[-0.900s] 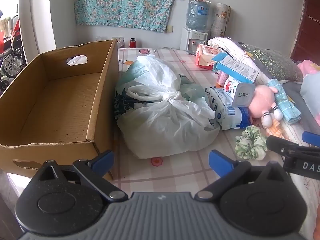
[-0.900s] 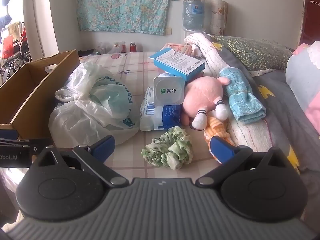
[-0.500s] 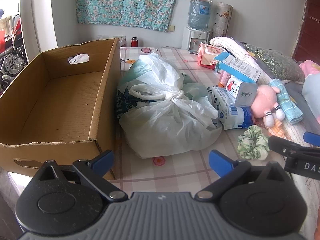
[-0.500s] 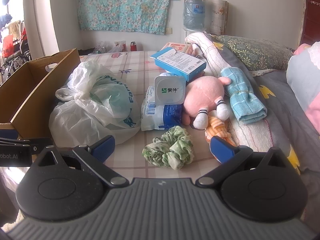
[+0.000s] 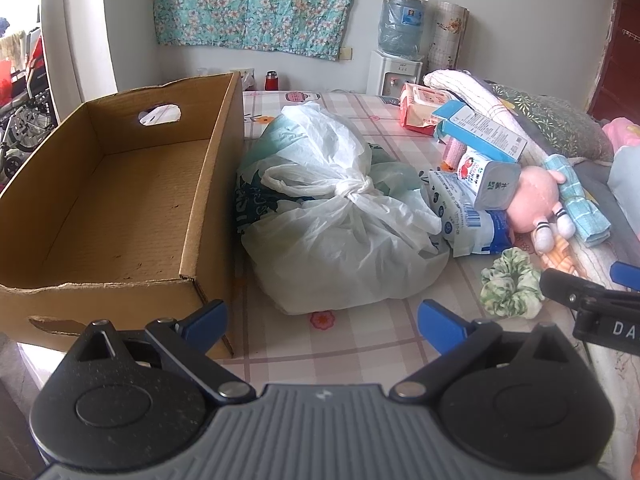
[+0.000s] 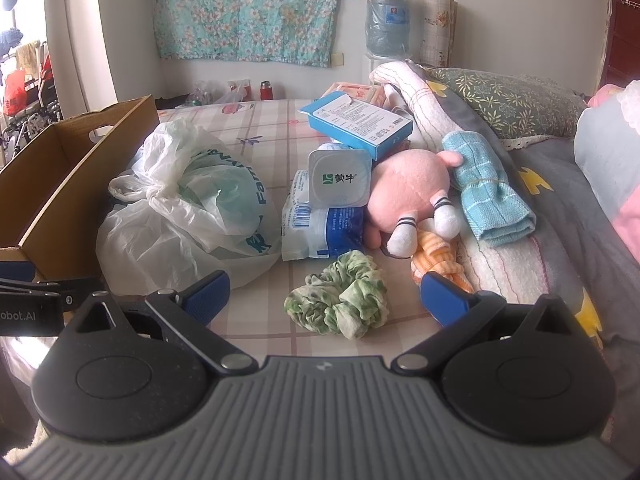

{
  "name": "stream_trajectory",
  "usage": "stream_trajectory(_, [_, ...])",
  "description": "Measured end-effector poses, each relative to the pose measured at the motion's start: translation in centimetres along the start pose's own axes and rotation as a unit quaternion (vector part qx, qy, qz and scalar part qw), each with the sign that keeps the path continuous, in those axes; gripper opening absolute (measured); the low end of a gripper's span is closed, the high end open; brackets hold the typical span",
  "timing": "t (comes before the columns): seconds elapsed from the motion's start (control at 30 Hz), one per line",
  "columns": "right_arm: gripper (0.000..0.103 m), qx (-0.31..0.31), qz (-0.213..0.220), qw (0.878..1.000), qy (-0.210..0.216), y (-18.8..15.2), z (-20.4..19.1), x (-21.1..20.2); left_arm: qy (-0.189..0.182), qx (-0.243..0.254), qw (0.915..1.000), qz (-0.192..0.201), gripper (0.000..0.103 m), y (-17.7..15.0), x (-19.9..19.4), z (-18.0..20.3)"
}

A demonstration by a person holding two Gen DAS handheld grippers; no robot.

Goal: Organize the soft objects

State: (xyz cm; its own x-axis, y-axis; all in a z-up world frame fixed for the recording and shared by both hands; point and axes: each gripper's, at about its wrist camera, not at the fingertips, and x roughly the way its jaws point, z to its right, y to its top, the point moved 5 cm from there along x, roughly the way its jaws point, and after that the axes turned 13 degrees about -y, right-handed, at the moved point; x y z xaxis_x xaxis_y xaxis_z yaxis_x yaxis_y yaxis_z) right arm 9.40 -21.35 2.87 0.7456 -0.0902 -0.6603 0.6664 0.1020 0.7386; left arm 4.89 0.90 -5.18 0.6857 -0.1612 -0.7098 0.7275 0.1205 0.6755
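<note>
An empty cardboard box (image 5: 120, 208) stands on the bed at the left. Beside it lies a knotted white plastic bag (image 5: 340, 216) (image 6: 188, 216). My left gripper (image 5: 322, 322) hangs open just in front of the bag, nothing between its fingers. A green scrunchie (image 6: 340, 300) (image 5: 510, 284) lies on the sheet directly ahead of my open right gripper (image 6: 326, 296). Behind it sit a pink plush toy (image 6: 408, 196), an orange striped cloth (image 6: 436, 256), a folded blue towel (image 6: 488, 192), a yogurt cup (image 6: 340, 178), a blue-white packet (image 6: 320, 228) and a blue carton (image 6: 360, 120).
A checked sheet (image 5: 352, 352) covers the bed. Rolled bedding (image 6: 416, 92) and a leafy pillow (image 6: 512, 104) line the right side. A water dispenser (image 5: 400, 48) stands at the back wall. The right gripper's body (image 5: 592, 308) shows at the left view's right edge.
Both views have shifted slightly: the left gripper has drawn back and a little up from the bag and box. The right gripper has eased slightly toward the scrunchie. Both stay open.
</note>
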Motion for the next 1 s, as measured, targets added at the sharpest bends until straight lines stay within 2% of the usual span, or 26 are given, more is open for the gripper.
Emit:
stream_trajectory(0.67, [0.102,-0.003,-0.004,1.0,0.002,-0.1,-0.5,0.4,0.006,-0.002,0.9999,-0.009,0.102,0.0,0.2,-0.2])
stream_trajectory(0.87, [0.102,0.008,-0.012,1.0,0.002,-0.3,0.5,0.8,-0.022,0.028,0.9993,-0.009,0.102,0.5,0.4,0.9])
stream_trajectory(1.0, [0.102,0.05,0.0,0.999,0.021,0.3,2.4,1.1,-0.053,0.052,0.9972,-0.012,0.103,2.2,0.9,1.8])
